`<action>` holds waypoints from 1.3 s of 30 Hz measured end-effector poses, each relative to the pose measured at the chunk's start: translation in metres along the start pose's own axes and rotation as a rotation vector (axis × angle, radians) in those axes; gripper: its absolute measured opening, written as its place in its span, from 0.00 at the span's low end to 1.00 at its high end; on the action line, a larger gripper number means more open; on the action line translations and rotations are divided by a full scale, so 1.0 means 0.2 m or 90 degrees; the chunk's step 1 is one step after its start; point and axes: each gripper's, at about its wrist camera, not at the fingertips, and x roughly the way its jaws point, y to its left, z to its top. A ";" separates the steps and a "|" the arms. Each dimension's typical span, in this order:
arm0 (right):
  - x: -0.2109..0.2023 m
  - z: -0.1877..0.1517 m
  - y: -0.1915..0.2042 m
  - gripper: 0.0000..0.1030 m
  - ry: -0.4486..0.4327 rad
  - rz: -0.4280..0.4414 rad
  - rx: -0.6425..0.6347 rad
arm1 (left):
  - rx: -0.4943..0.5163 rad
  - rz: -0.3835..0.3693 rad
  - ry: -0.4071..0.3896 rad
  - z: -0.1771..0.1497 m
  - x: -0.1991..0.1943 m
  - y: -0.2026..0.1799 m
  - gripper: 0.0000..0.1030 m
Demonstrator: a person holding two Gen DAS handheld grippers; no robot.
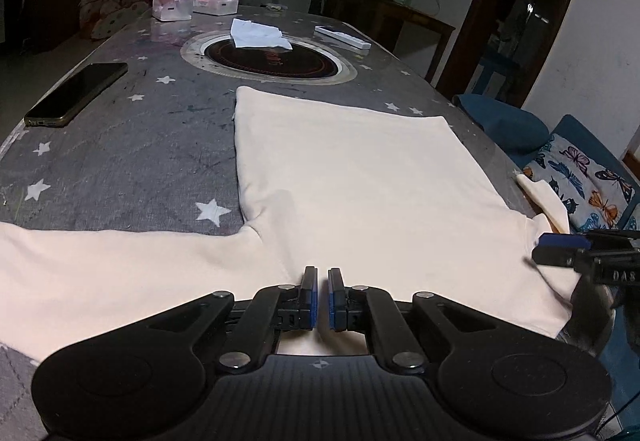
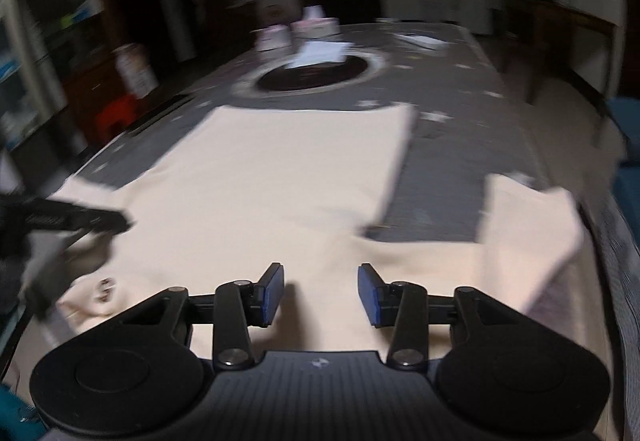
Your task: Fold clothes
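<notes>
Two grippers point(image 1: 323, 289) over pale, seemingly long-sleeved shirt point(image 1: 352, 169)

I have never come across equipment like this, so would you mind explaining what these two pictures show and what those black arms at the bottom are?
Each picture comes from a camera mounted on a handheld tool that a person carries, one per hand, looking forward along its two blue-padded fingers. The black arms are those tools.

The left view shows the left tongs, nearly shut, with only a narrow gap; whether they pinch cloth I cannot tell. The right view, blurred by motion, shows the right tongs open and holding nothing.

Both hover over a cream shirt spread flat on a grey table patterned with stars, sleeves out to the sides. Further back lie a phone, a white tissue on a round dark hob, and two tissue boxes.
</notes>
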 end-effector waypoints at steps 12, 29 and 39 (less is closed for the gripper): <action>-0.08 -0.10 -0.19 0.41 -0.044 -0.305 0.044 | -0.004 -0.003 -0.002 -0.01 0.01 0.00 0.06; 0.14 0.00 -0.10 0.33 -0.052 -0.360 -0.097 | -0.001 0.044 -0.017 0.00 0.02 0.03 0.05; -0.02 -0.10 -0.27 0.16 -0.055 -0.441 0.040 | -0.010 0.052 -0.017 0.01 0.02 0.06 0.05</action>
